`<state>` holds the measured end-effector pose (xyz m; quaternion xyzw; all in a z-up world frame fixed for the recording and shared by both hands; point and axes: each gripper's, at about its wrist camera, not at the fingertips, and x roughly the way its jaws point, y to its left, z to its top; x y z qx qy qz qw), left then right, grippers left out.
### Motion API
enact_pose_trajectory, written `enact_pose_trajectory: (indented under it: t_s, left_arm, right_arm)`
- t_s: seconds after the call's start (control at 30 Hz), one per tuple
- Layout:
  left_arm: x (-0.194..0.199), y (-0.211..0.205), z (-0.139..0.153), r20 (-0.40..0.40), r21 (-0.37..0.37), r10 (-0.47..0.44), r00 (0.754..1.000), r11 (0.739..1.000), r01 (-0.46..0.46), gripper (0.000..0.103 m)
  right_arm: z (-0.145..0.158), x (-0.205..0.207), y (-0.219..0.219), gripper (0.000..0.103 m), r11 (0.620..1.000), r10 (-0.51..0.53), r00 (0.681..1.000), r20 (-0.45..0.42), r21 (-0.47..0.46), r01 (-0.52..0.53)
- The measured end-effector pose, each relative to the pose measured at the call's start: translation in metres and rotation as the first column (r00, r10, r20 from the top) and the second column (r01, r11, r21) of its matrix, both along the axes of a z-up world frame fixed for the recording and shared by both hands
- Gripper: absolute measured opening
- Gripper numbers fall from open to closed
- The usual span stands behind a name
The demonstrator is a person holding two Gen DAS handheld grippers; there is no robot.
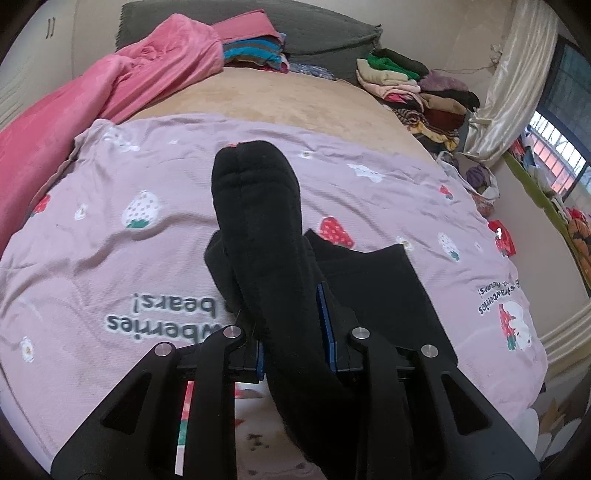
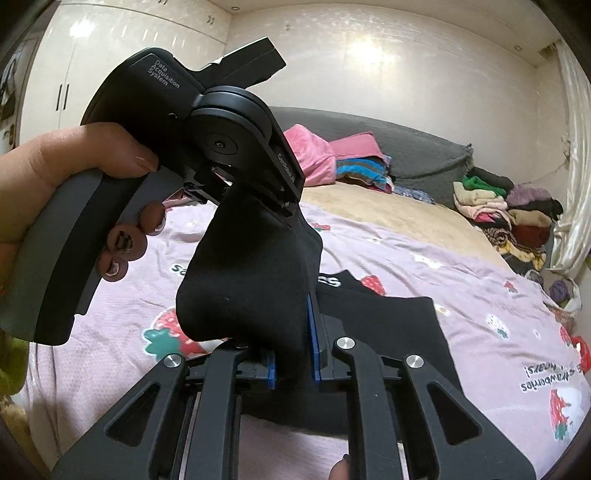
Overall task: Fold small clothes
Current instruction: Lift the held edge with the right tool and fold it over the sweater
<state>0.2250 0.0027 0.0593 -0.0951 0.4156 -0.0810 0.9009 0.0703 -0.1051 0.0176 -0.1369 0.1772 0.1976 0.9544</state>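
Observation:
A black sock [image 1: 258, 221] is held in the air above the bed by both grippers. My left gripper [image 1: 295, 328] is shut on one end of it, and the toe stands up in front of the camera. In the right wrist view my right gripper [image 2: 291, 339] is shut on the other end of the same sock [image 2: 251, 280]. The left gripper's body [image 2: 221, 147], in a hand, holds the sock's upper end there. A second black garment [image 1: 388, 295] lies flat on the lilac strawberry blanket [image 1: 129, 258] below; it also shows in the right wrist view [image 2: 388, 325].
A pink blanket [image 1: 92, 96] lies bunched at the bed's left. Folded clothes [image 1: 255, 51] are stacked by the grey headboard [image 1: 325, 29]. A pile of clothes [image 1: 417, 92] sits at the bed's right edge, near a curtain [image 1: 517, 74] and window.

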Motion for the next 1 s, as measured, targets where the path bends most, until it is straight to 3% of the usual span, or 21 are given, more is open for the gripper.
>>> enact_pose_trajectory:
  t_s: [0.7, 1.0]
  left_arm:
    - [0.038, -0.088, -0.030, -0.089, 0.048, -0.090, 0.992, 0.994, 0.094, 0.023]
    - [0.062, -0.121, -0.050, -0.160, 0.073, -0.123, 0.979, 0.988, 0.136, 0.038]
  right_arm:
    - [-0.031, 0.020, -0.065, 0.011, 0.992, -0.103, 0.986, -0.129, 0.066, 0.112]
    - [-0.047, 0.048, -0.107, 0.012, 0.953, -0.065, 0.946, -0.318, 0.262, 0.153]
